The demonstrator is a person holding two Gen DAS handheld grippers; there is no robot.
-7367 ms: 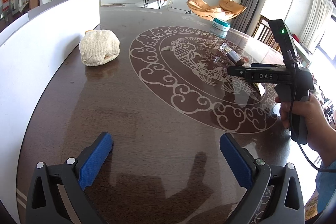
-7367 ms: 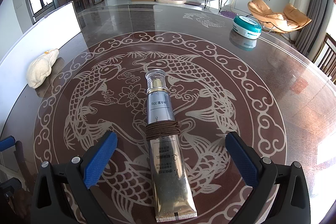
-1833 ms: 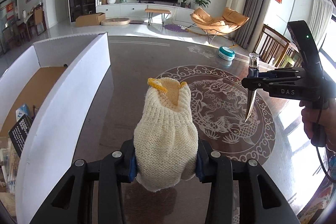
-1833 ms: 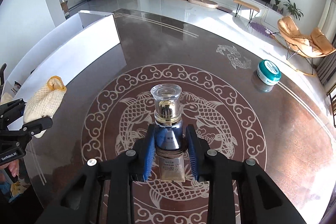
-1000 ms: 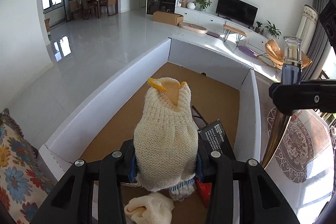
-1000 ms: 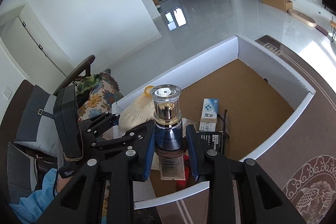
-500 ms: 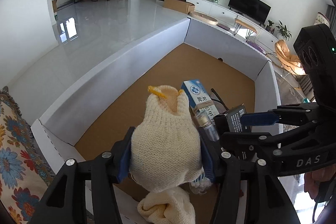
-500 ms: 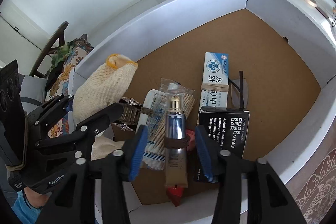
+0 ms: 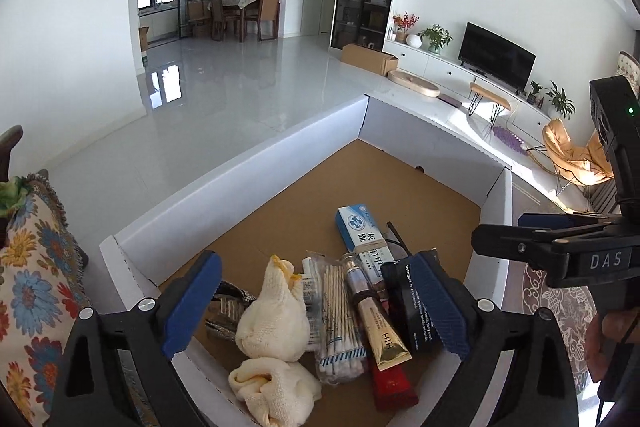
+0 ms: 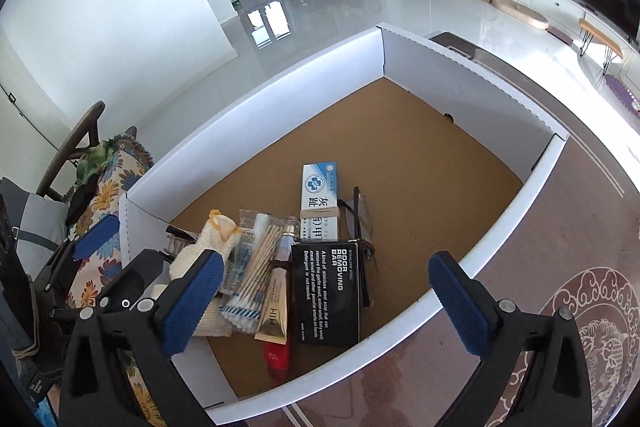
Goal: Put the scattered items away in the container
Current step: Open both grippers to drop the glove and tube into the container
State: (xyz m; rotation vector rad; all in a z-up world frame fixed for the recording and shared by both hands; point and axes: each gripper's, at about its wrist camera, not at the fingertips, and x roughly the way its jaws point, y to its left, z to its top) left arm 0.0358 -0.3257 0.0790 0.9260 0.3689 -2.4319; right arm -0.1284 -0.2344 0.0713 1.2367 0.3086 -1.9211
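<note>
Both the left gripper (image 9: 316, 305) and right gripper (image 10: 326, 297) gape empty above the white cardboard box (image 10: 460, 83) on the dark patterned table (image 10: 580, 267), knitted glove (image 9: 274, 315) and gold tube (image 9: 378, 323) lying inside at 6 o'clock, glossy white living-room floor (image 9: 240, 83) beyond

Both wrist views look steeply down from close above into the white box (image 9: 248, 187), filling each frame's lower half. The left view faces the living room; the right view shows the table (image 10: 560, 227) at right. They share the pile of items (image 10: 280, 267).

Black gripper frames, blue ribbed pads (image 9: 436, 303), silver screws, white "DAS" lettering
</note>
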